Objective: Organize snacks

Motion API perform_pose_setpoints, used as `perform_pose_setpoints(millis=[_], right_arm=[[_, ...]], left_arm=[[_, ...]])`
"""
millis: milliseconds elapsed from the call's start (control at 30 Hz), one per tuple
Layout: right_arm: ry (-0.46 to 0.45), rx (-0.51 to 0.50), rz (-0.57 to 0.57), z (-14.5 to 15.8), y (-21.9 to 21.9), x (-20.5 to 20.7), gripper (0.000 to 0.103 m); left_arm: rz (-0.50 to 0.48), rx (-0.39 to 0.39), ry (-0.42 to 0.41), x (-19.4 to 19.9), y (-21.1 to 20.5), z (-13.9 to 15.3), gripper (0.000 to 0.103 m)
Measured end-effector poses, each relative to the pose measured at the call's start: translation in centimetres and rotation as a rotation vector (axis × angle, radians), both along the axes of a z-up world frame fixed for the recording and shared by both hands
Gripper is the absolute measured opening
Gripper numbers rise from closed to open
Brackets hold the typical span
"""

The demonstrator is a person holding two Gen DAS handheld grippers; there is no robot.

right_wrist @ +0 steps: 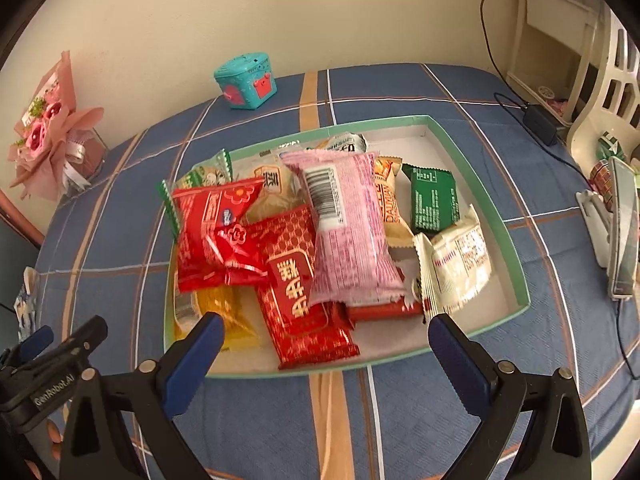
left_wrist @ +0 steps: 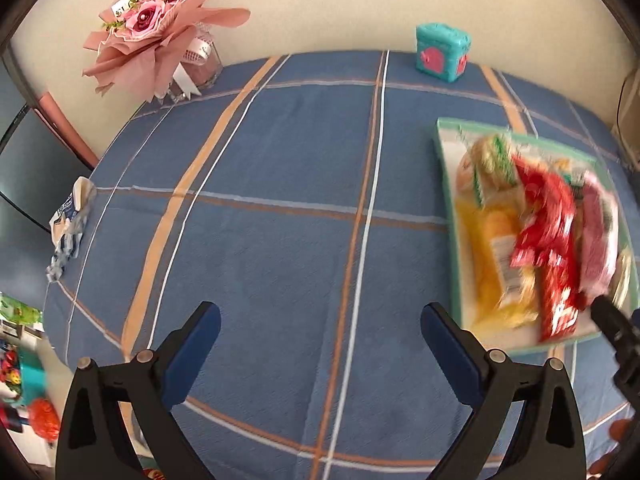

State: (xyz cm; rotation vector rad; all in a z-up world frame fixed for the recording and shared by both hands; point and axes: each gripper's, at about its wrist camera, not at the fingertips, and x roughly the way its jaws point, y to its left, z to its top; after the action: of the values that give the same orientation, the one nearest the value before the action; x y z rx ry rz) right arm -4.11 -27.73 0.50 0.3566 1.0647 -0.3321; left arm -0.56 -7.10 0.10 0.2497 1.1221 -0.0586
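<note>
Both grippers, left gripper and right gripper, hang with fingers spread wide and nothing between them, the left over bare blue plaid tablecloth. Near the table's right edge, a green-rimmed tray holds piled snack packets. By the back edge stands a teal box; a pink bouquet fills the back left corner.

Over on the left camera, the snack packets in the tray are smearing into blur, their print unreadable. The bouquet is getting cropped by the top edge. On the right camera, the yellow packet is lying half buried under red ones, and the phone is slipping off the right edge.
</note>
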Motion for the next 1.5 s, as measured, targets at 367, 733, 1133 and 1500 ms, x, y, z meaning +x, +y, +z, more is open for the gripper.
perform_pose_setpoints(millis=[367, 733, 1133, 1500], right_arm=[[0.032, 0.004, 0.028, -0.2, 1.5, -2.3, 0.103], [0.042, 0.009, 0.035, -0.4, 1.4, -2.1, 0.103], [0.051, 0.002, 0.033, -0.5, 1.6, -1.9, 0.103], [0.059, 0.003, 0.039, -0.6, 1.5, -1.9, 0.103]], left_arm=[[-0.018, -0.024, 0.062, -1.4, 1.6, -1.0, 0.1], [-0.019, -0.033, 0.055, -1.3, 1.9, -0.8, 0.1], [-0.017, -0.032, 0.054, -1.1, 1.7, -0.8, 0.1], [-0.018, -0.035, 0.053, -1.1, 1.7, -0.7, 0.1]])
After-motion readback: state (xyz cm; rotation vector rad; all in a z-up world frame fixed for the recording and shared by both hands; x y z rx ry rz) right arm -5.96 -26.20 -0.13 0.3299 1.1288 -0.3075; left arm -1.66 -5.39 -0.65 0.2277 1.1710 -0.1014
